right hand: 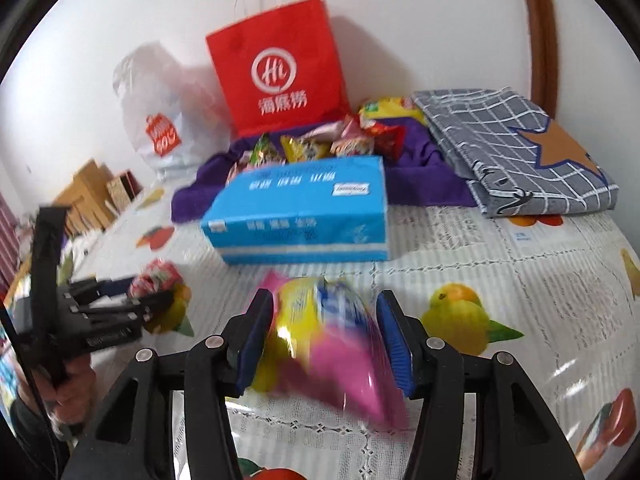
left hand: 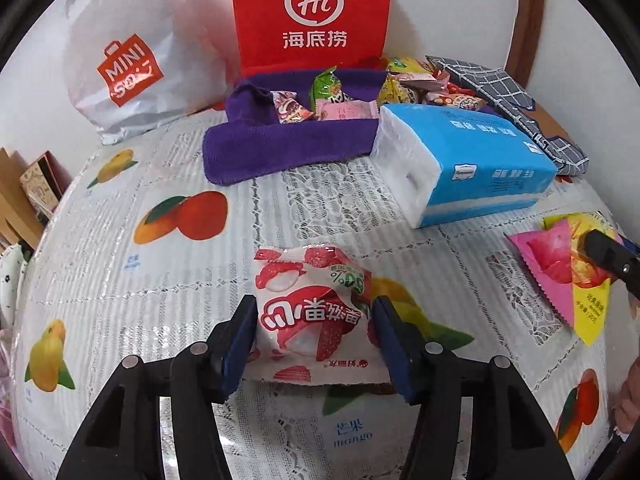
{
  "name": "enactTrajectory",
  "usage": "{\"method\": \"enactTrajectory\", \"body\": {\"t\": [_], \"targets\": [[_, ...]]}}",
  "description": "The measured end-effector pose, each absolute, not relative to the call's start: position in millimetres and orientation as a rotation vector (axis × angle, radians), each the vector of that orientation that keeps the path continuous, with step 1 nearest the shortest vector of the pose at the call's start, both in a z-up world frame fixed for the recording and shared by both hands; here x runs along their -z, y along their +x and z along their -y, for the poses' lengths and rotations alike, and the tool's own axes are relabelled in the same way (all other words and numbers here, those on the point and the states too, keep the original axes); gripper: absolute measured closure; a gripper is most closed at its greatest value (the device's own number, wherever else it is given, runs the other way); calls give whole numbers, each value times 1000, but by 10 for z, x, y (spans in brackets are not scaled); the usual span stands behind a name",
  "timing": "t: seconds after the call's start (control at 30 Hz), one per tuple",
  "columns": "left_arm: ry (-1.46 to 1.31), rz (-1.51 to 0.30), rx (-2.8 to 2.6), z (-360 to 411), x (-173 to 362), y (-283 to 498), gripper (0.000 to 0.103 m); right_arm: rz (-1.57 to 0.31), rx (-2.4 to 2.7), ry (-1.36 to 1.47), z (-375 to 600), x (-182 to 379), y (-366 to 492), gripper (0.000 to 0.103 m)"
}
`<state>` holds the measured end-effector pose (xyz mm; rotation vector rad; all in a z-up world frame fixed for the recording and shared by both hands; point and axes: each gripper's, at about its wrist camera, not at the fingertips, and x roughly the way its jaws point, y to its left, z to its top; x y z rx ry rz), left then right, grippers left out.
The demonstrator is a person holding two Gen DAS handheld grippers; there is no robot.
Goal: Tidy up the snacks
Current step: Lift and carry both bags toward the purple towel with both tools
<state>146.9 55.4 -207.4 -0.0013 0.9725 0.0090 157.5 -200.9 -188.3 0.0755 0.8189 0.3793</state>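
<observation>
A red-and-white lychee snack packet (left hand: 308,280) lies on the fruit-print tablecloth (left hand: 120,280). My left gripper (left hand: 314,308) stands open around it, blue pads close on both sides but not squeezing. In the right wrist view a pink-and-yellow snack packet (right hand: 320,344) is blurred between the open jaws of my right gripper (right hand: 324,300), with a small gap at the left pad. The left gripper (right hand: 156,300) shows at the left with the lychee packet (right hand: 156,276) at its tips. The pink-and-yellow packet (left hand: 560,276) lies at the right under a right finger (left hand: 604,252).
Several more snacks (left hand: 332,96) sit on a purple towel (left hand: 280,144) at the back. A blue tissue pack (left hand: 480,160) lies in front of it. Behind stand a red paper bag (left hand: 312,12) and a white plastic bag (left hand: 128,60). A grey checked cloth (right hand: 512,140) lies back right.
</observation>
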Motion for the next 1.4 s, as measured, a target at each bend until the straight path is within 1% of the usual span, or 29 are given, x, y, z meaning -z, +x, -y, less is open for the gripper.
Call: {"method": "enactTrajectory", "body": {"t": [0.17,0.27,0.43,0.67,0.87,1.4], "targets": [[-14,-970,-6,-579,2075,1459,48,-827,-368,41,1916,1972,1601,42],[-28,-968,-2,-588,2068,1456,48,-877,-375,26,1856,2056,1650,42],[-89,-956,18,-656,2057,1438,48,-929,-328,19,1835,2128,1721,47],[-65,-960,7,-634,2070,1443,48,-942,-315,58,1906,2167,1747,47],[-40,-966,-4,-595,2067,1455,48,-940,-301,-1,1825,2158,1745,47],[-13,-967,-6,-557,2081,1464,50,-935,-294,24,1879,2157,1763,48]]}}
